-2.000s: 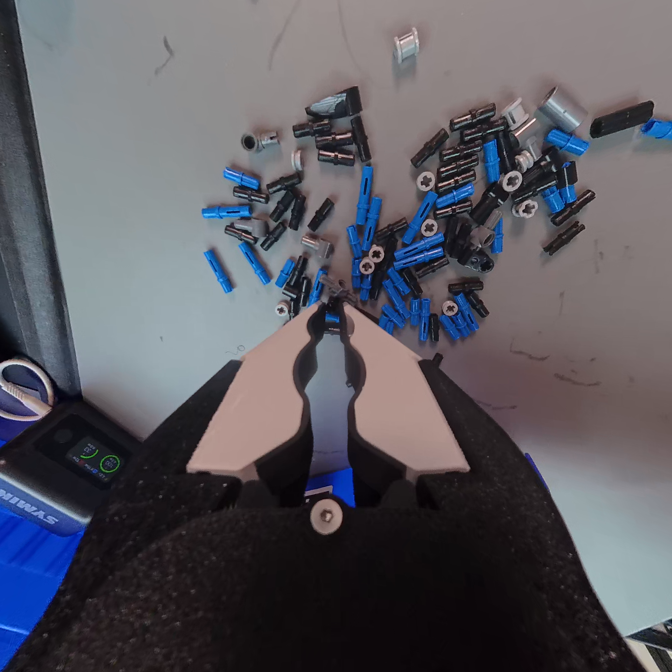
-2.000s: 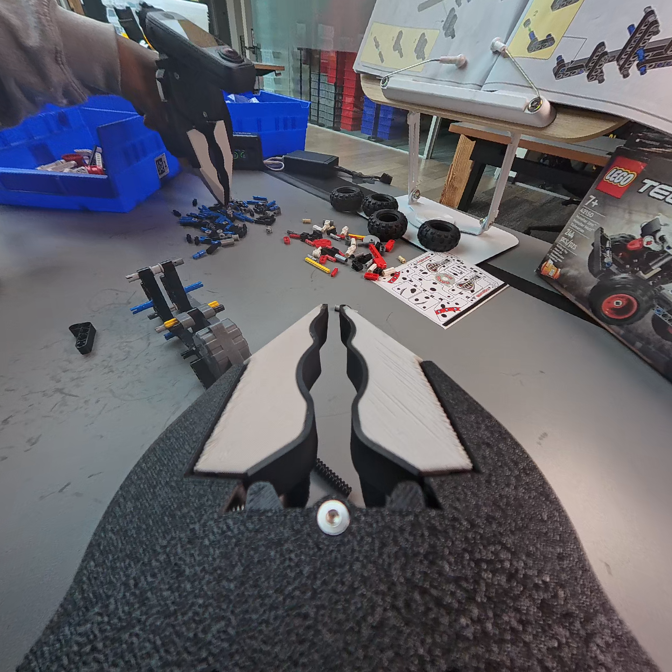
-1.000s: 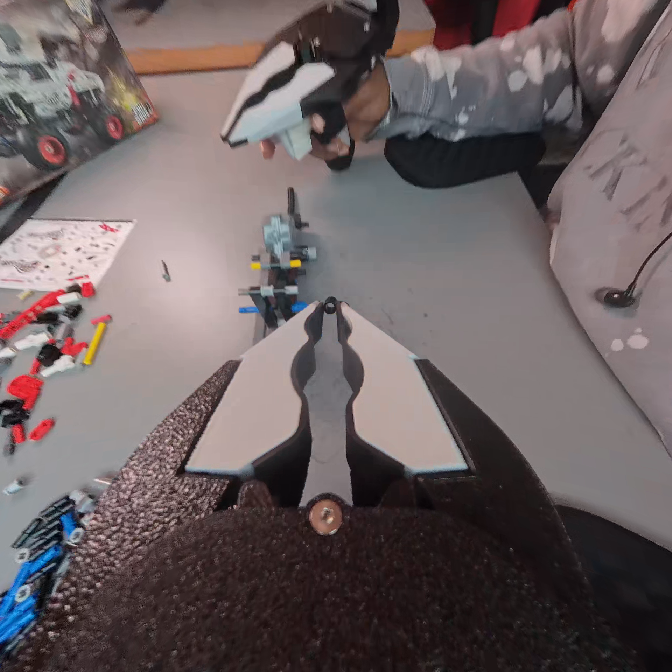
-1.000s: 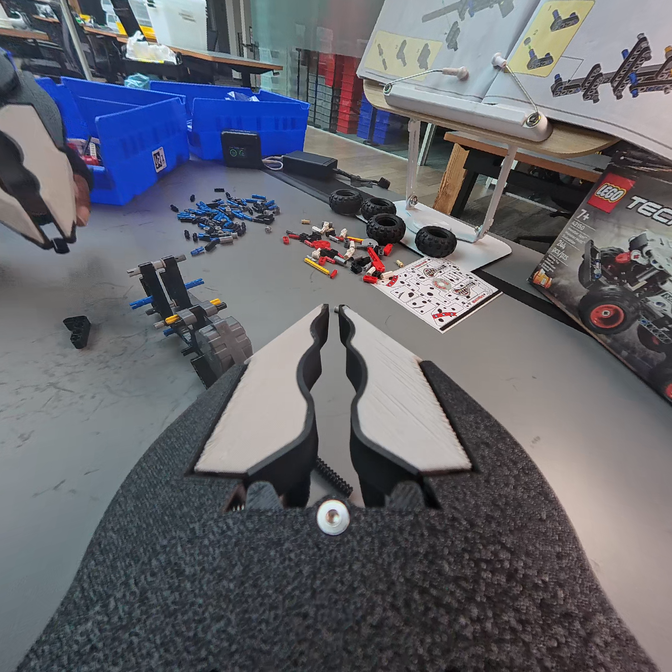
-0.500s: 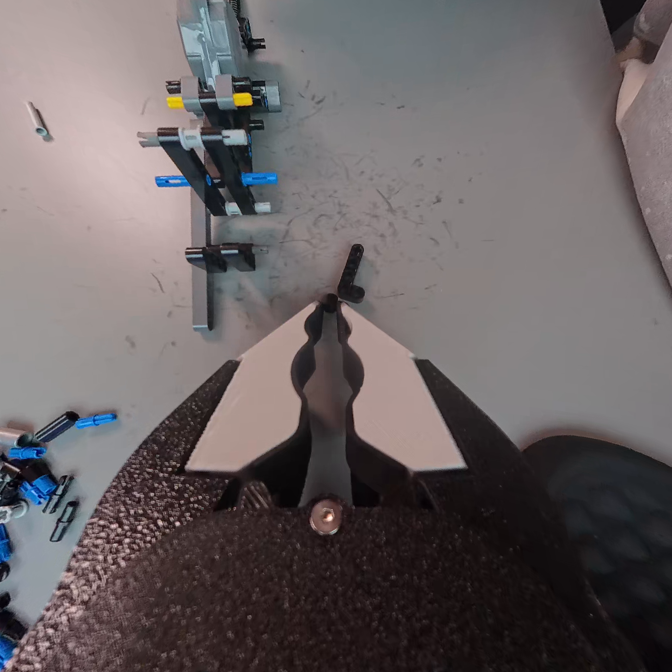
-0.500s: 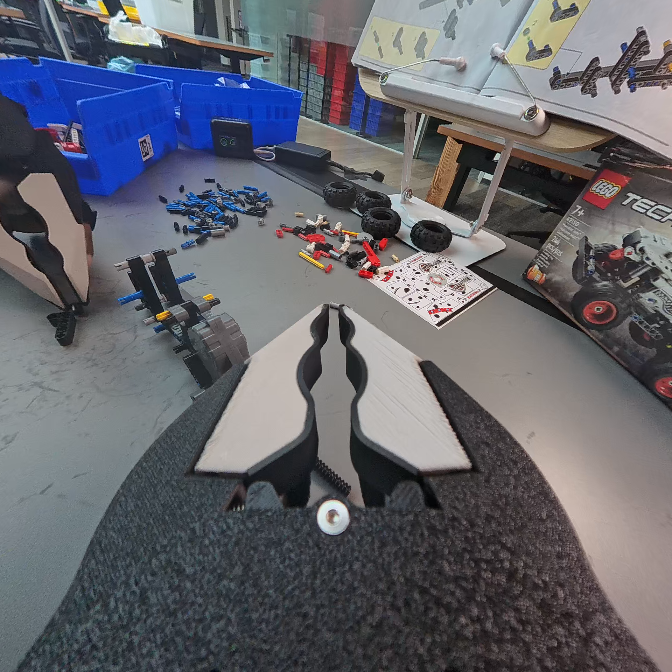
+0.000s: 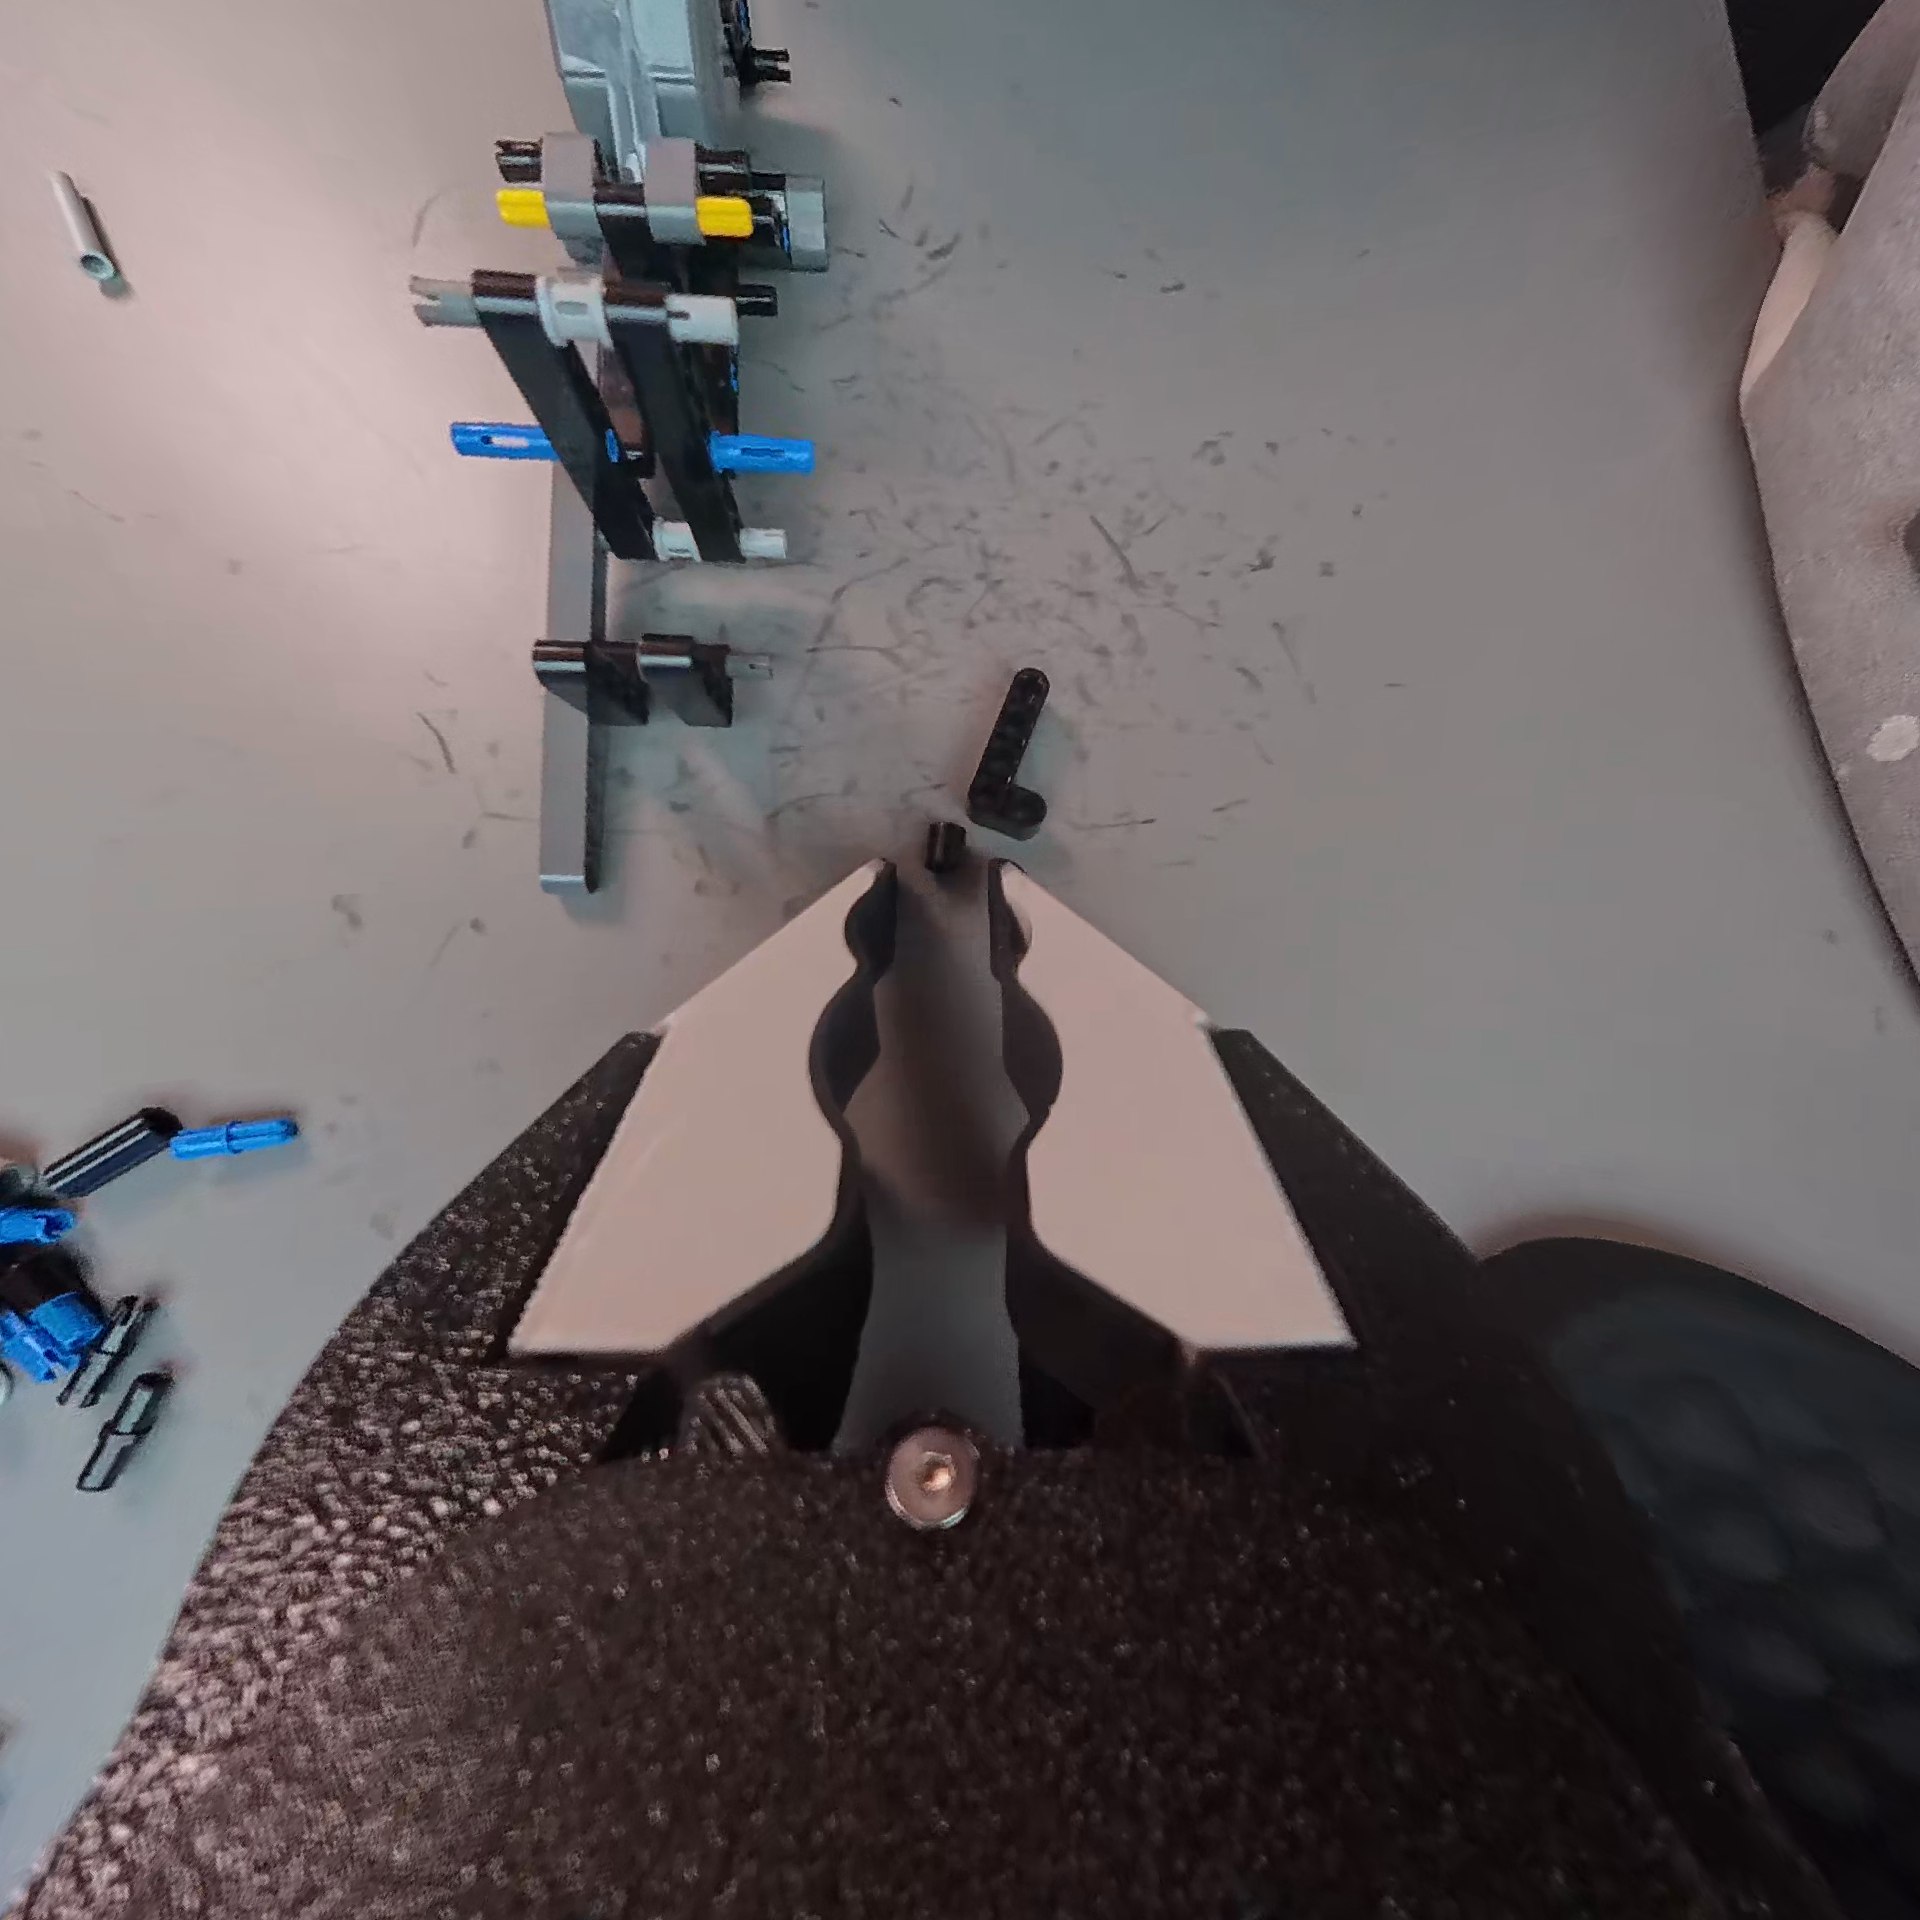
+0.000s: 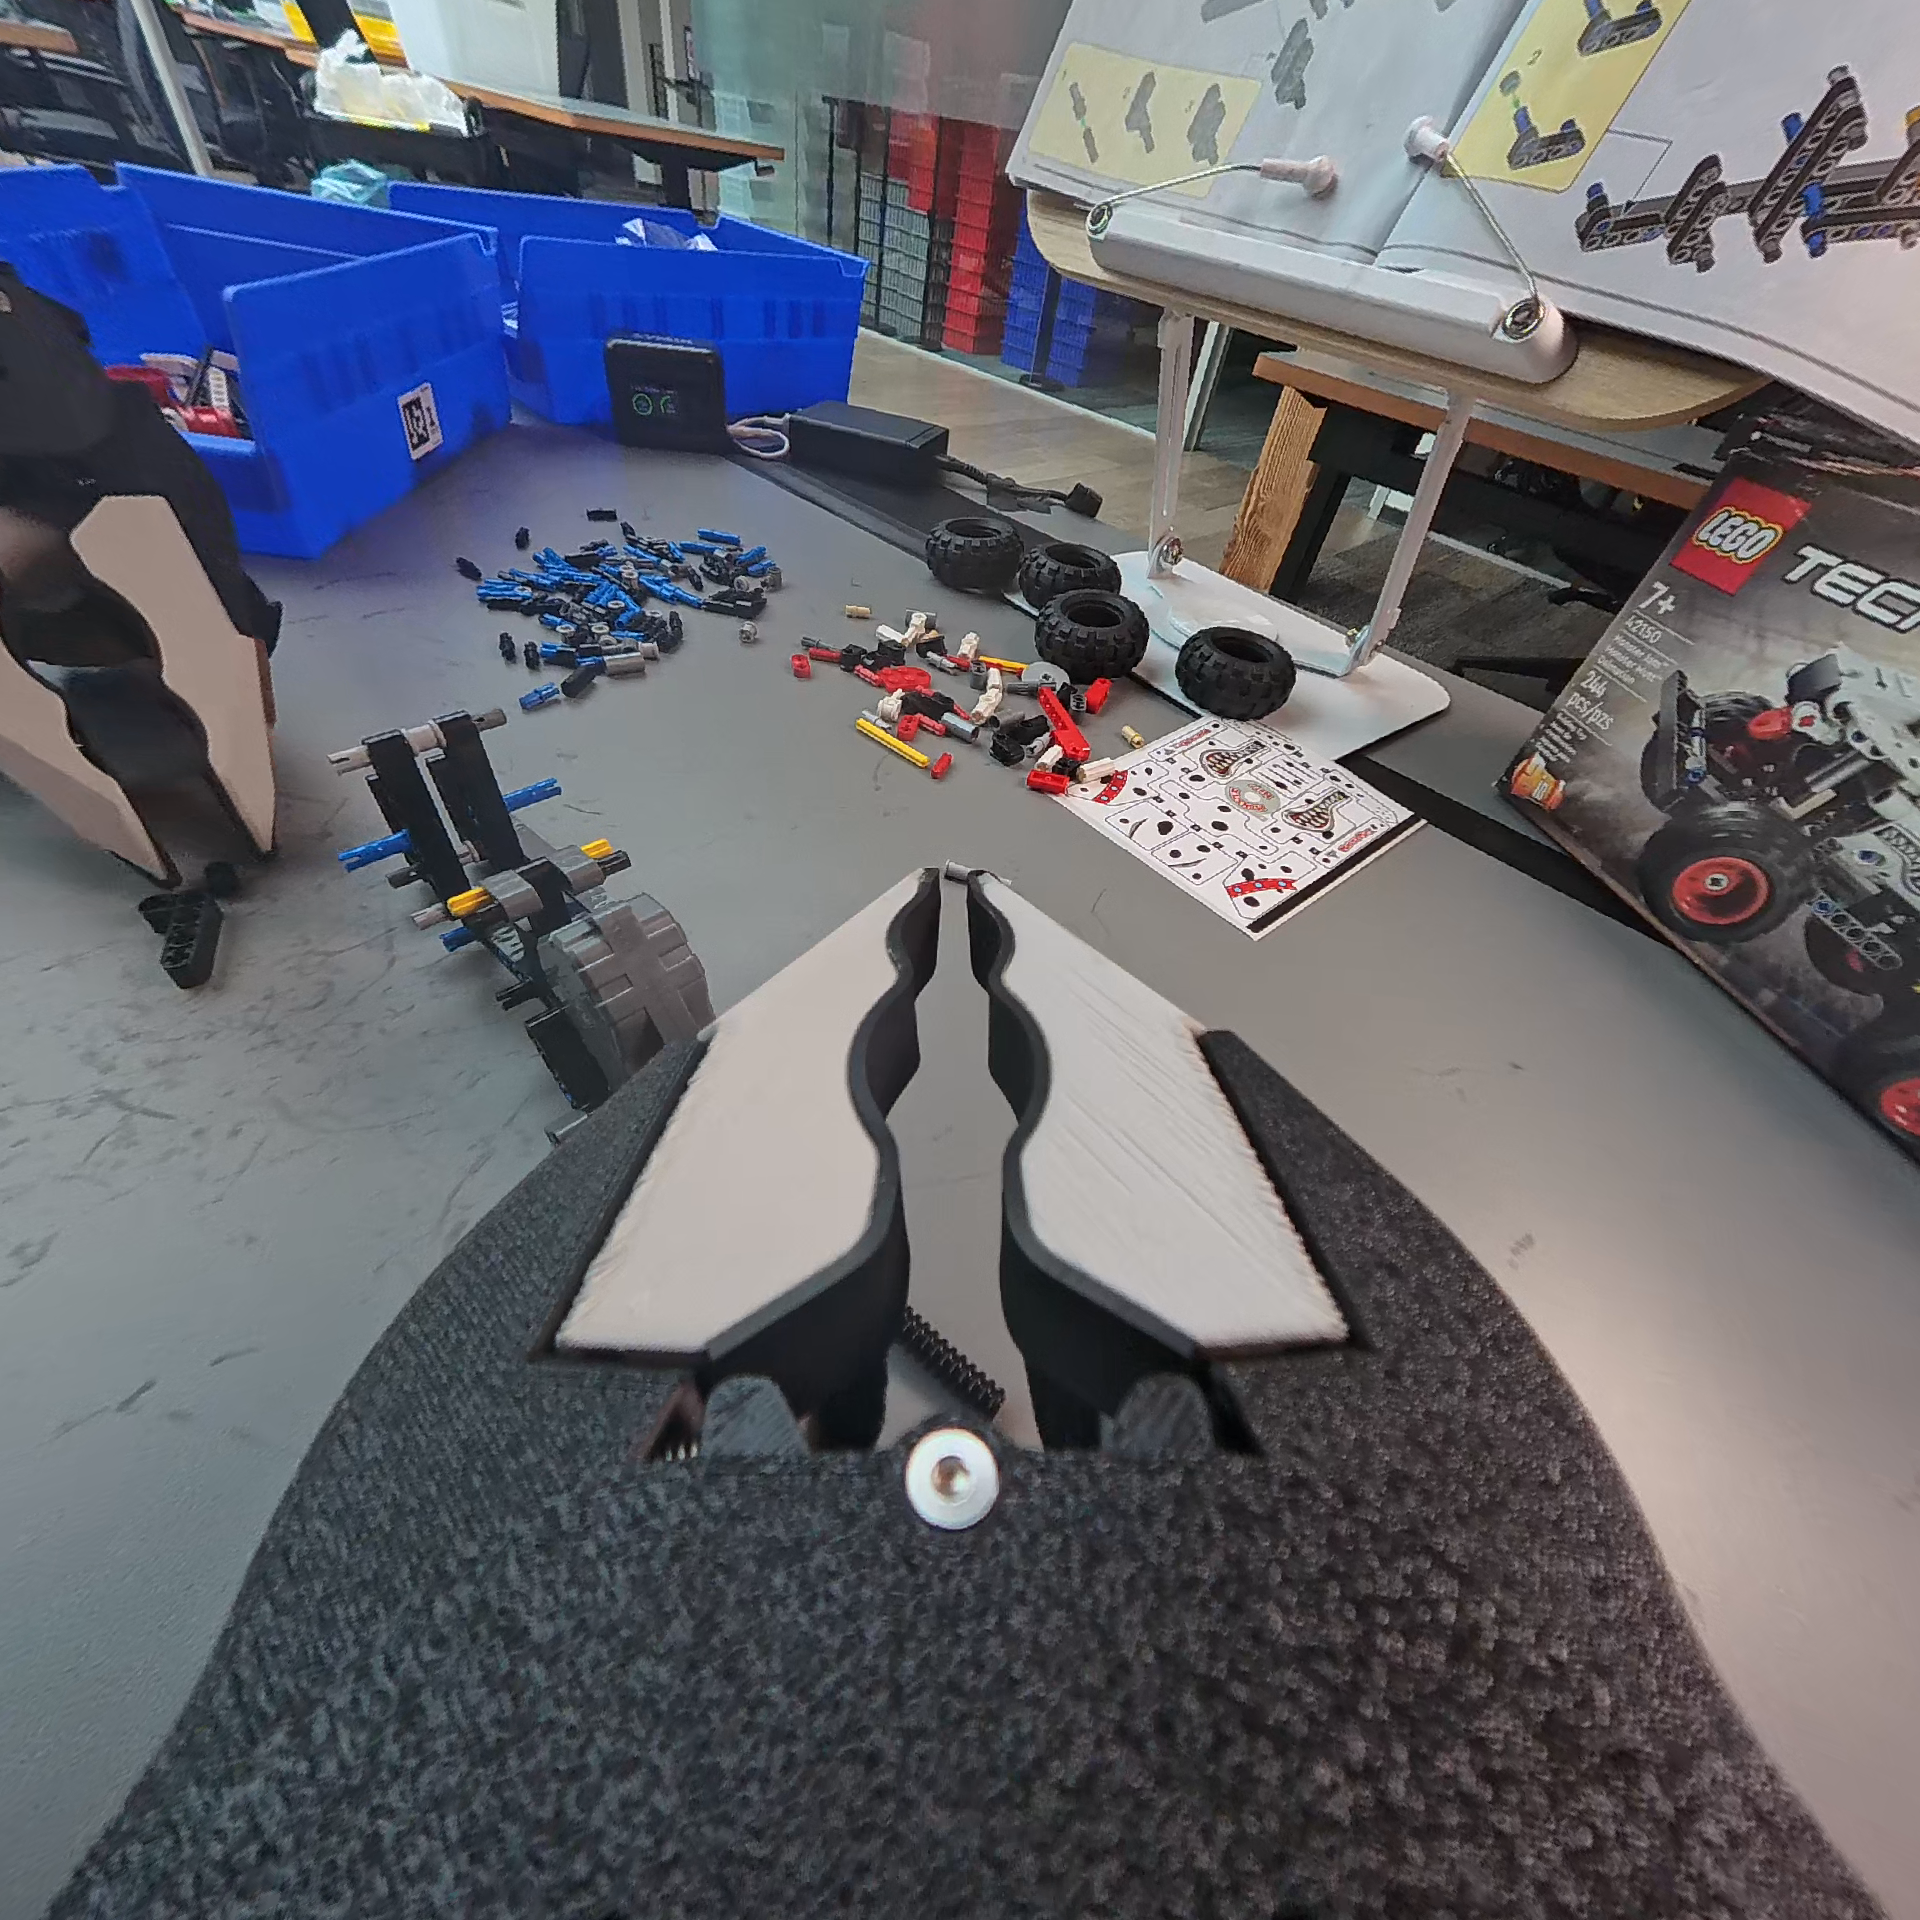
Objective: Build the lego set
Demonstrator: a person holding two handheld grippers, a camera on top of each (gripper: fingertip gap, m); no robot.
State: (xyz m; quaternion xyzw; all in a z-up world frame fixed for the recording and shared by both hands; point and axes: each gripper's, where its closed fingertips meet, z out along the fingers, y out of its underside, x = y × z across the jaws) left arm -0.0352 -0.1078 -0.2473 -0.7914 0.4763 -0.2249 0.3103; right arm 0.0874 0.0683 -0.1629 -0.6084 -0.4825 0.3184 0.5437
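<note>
Left tongs (image 7: 940, 868) stand parted over a small black pin (image 7: 944, 844) just beside the L-shaped black piece (image 7: 1010, 764); right tongs (image 8: 954, 875) rest pinched shut, empty. Loose on the table (image 7: 1351, 520), that pin could roll off or get knocked by a fingertip.

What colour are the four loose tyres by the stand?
Black tyres, seen best in the right wrist view.

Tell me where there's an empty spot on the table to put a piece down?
The bare grey table is free between the sticker sheet and the right gripper. There is also free room right of the black L-shaped beam. It is crowded around the blue and black pin pile, the red and white parts pile and the part-built frame.
</note>
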